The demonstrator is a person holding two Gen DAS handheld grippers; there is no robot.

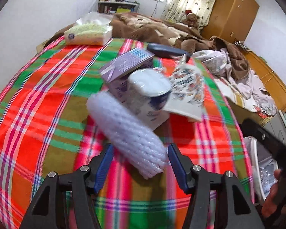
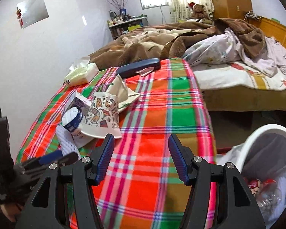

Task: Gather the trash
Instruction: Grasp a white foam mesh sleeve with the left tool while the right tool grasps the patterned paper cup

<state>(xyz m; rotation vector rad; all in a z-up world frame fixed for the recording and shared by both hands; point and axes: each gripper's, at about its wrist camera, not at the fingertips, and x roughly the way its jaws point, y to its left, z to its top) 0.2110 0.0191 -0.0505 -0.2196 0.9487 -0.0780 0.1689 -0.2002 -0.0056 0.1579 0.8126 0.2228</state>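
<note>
Left gripper [image 1: 140, 164] stood wide open at lower centre, a white foam roll [image 1: 127, 131] between its jaws, ungripped. Right gripper [image 2: 141, 159] gaped empty over the plaid cloth [image 2: 154, 114].

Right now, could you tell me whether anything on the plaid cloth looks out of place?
Yes: the patterned paper bag lies tipped and torn open, and the white foam roll leans against the small tub.

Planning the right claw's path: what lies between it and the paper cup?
Only bare plaid cloth separates the right claw from the paper cup, per the right wrist view.
</note>
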